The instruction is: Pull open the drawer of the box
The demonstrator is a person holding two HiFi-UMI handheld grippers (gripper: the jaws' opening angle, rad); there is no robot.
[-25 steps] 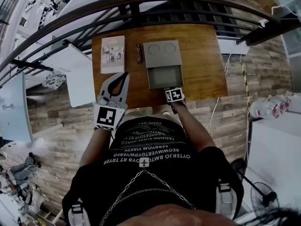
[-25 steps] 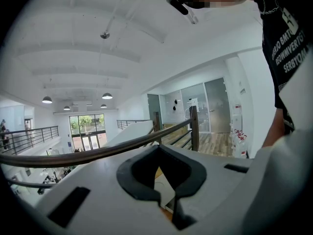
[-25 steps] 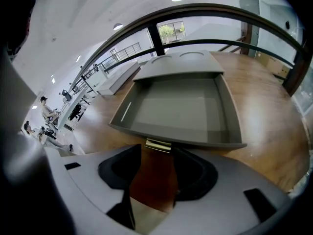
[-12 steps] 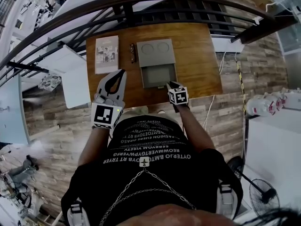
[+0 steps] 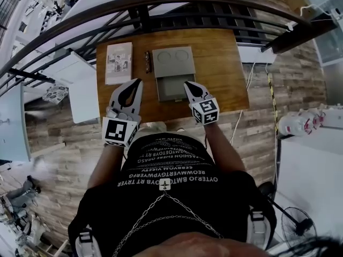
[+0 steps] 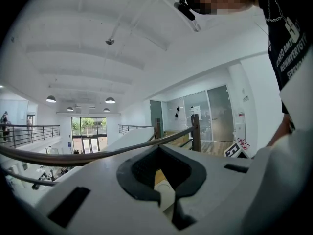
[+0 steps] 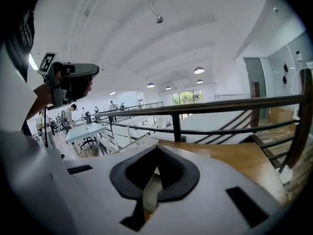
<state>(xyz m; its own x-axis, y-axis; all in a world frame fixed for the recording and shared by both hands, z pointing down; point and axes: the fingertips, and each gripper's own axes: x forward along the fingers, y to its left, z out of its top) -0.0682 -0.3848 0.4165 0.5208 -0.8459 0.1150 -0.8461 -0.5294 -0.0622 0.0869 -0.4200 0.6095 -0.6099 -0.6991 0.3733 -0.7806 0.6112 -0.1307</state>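
My left gripper (image 5: 138, 81) hovers clenched and empty over the table's (image 5: 228, 63) near edge. The grey box (image 5: 172, 61) sits mid-table, its drawer (image 5: 172, 88) pulled open. My right gripper (image 5: 187, 83), jaws just closed on nothing, hangs at the drawer's right side.

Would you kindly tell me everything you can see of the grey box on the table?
The grey box is flat and rectangular, seemingly plastic, with two round marks on its lid. Its drawer stands pulled out toward the person, seemingly empty. It lies flat on the wooden table, beside a small dark object.
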